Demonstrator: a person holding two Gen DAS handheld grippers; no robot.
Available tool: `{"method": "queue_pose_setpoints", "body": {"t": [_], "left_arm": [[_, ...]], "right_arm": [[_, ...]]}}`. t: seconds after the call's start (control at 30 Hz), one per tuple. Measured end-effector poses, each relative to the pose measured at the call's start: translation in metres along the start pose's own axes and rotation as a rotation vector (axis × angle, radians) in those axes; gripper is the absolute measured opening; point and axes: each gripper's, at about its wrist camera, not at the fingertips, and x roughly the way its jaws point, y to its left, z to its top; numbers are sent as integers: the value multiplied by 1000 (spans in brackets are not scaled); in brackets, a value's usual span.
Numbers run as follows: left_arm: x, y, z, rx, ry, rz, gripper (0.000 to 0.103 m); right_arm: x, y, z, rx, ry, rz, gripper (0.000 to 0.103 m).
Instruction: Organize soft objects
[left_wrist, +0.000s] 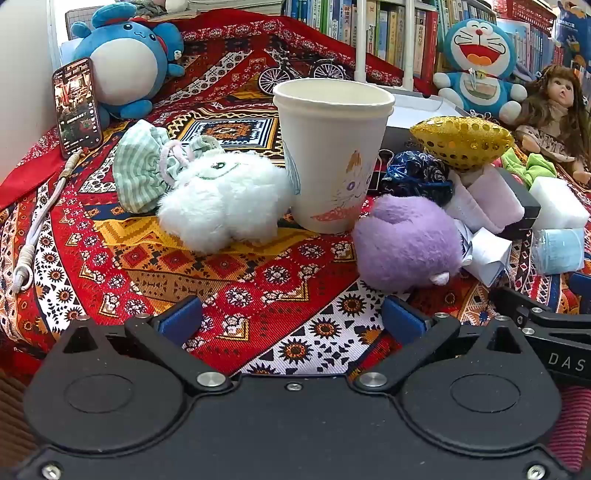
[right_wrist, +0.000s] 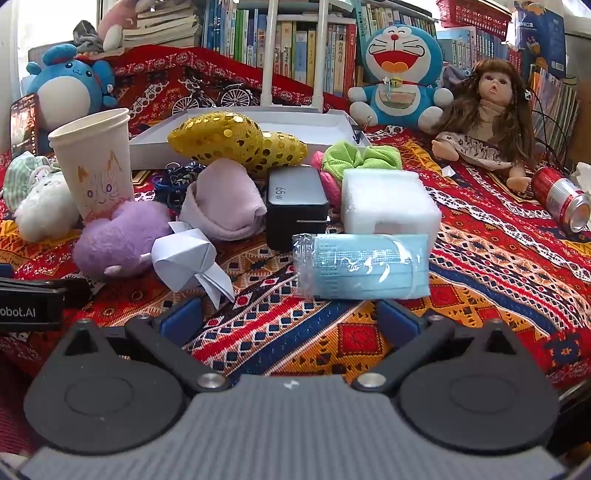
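**Both grippers released over a cluttered patterned cloth**

The left gripper (left_wrist: 291, 319) hung above the red patterned cloth (left_wrist: 229, 295) w/ its blue fingers (left_wrist: 181, 319) spread wide, nothing btwn them. The right gripper (right_wrist: 290, 319) was likewise released and empty, fingers (right_wrist: 183, 319) wide apart, angled down at the cloth just short of a wrapped pack of blue face masks (right_wrist: 364, 266).

Soft items sat in a loose cluster mid-cloth. A white fluffy plush (left_wrist: 221, 199) lay touching the left side of a paper cup (left_wrist: 330, 151) w/ a cat drawing; a green striped drawstring pouch (left_wrist: 142, 168) lay against the plush's far left. A purple fluffy plush (left_wrist: 406, 243) lay at the cup's right foot, next to a folded white paper piece (right_wrist: 188, 258). Behind it: a rolled pale pink cloth (right_wrist: 225, 201), a dark blue patterned fabric bundle (left_wrist: 417, 175), and a gold sequin cushion (right_wrist: 236, 140) resting on top of the pile. A black charger box (right_wrist: 295, 205) stood btwn the pink cloth and a white foam block (right_wrist: 388, 201); a green scrunchie (right_wrist: 358, 157) lay behind the foam.

At the back: an open white box tray (right_wrist: 258, 125), a blue round plush (left_wrist: 125, 62) w/ a phone (left_wrist: 75, 107) leaning beside it, a Doraemon plush (right_wrist: 399, 77), a doll (right_wrist: 487, 118), and a red can (right_wrist: 561, 197) on its side at far right. Bookshelves (right_wrist: 295, 44) lined the background.
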Motion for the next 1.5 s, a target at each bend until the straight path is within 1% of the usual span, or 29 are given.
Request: {"method": "queue_pose_setpoints", "body": {"t": [0.2, 0.23, 1.5], "left_arm": [[0, 0, 0, 1, 1, 1, 103], [0, 0, 0, 1, 1, 1, 103], [0, 0, 0, 2, 3, 2, 103]], "right_arm": [[-4, -1, -1, 0, -8, -1, 103], [0, 0, 1, -1, 7, 0, 103], [0, 0, 2, -1, 11, -1, 103]]}}
